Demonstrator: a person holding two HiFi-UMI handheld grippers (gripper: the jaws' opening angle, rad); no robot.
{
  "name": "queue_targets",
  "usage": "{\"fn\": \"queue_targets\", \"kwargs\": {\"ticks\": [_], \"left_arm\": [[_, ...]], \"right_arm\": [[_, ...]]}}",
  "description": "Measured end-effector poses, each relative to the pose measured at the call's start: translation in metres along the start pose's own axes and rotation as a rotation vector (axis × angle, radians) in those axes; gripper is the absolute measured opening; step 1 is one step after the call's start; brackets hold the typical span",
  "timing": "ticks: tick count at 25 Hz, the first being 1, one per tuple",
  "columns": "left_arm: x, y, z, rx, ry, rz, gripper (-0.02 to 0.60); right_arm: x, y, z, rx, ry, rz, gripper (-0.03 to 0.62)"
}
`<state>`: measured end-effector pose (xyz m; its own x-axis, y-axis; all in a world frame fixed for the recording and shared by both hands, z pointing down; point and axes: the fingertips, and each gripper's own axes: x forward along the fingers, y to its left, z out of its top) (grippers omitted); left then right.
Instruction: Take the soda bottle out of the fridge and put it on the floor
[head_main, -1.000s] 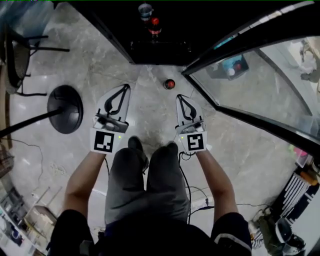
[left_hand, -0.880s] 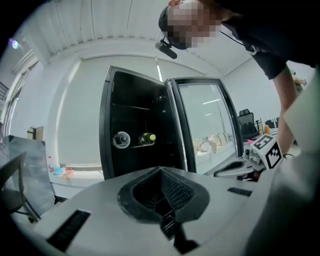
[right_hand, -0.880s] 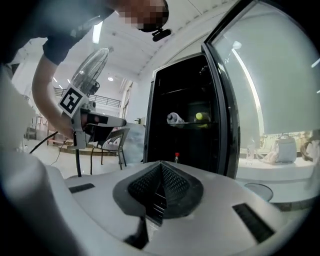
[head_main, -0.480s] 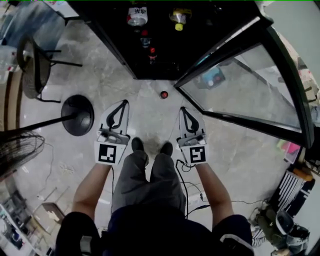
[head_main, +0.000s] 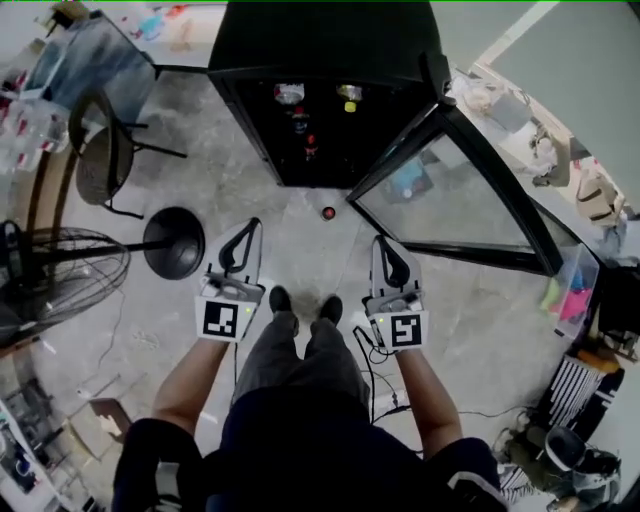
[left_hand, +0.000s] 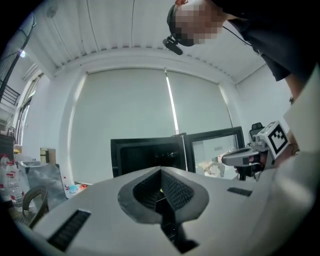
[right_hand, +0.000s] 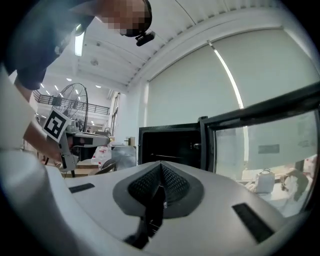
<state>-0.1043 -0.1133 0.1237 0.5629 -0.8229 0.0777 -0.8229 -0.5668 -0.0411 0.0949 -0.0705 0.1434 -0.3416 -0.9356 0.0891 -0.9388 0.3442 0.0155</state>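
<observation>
**Head view check: bottle on floor, grippers empty**

I am reading the small dark soda bottle with a red cap (head_main: 328, 212) as standing on the grey marble floor (head_main: 300, 240), just in front of the black fridge (head_main: 330, 40), whose glass door (head_main: 450, 190) is standing open. The left gripper (head_main: 251, 228) and right gripper (head_main: 380, 243) are pointing level, well apart from the bottle. Both gripper views are showing jaws pressed together with nothing between them. I am judging the placing step finished; only the door may be needing a push shut. Labels on the bottles inside (head_main: 310, 147) are too small to read. The square markers (head_main: 225, 319) are carrying patterns, no writing.
</observation>
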Motion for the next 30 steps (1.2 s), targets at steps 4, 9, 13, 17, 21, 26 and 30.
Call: {"fn": "queue_targets", "kwargs": {"ticks": [4, 9, 13, 17, 21, 26, 30], "left_arm": [[-0.007, 0.0, 0.048, -0.014, -0.036, 0.028, 0.023], [-0.024, -0.01, 0.087, -0.01, -0.04, 0.054, 0.023], [-0.038, -0.016, 0.112, -0.002, -0.044, 0.085, 0.023], [-0.047, -0.017, 0.13, 0.005, -0.066, 0.115, 0.023], [-0.058, -0.021, 0.143, 0.005, -0.07, 0.125, 0.023], [-0.069, -0.022, 0.151, 0.011, -0.082, 0.124, 0.023], [-0.068, -0.024, 0.15, 0.007, -0.08, 0.136, 0.023]], "right_arm": [[-0.009, -0.006, 0.048, 0.0, -0.022, 0.007, 0.02], [-0.028, -0.01, 0.096, 0.006, -0.051, 0.005, 0.02], [-0.044, -0.014, 0.118, 0.015, -0.054, 0.009, 0.02], [-0.055, -0.02, 0.136, 0.033, -0.061, -0.003, 0.02], [-0.07, -0.02, 0.155, 0.009, -0.069, -0.016, 0.02], [-0.08, -0.018, 0.16, -0.007, -0.048, -0.047, 0.02], [-0.081, -0.022, 0.16, -0.039, -0.049, -0.054, 0.019]]}}
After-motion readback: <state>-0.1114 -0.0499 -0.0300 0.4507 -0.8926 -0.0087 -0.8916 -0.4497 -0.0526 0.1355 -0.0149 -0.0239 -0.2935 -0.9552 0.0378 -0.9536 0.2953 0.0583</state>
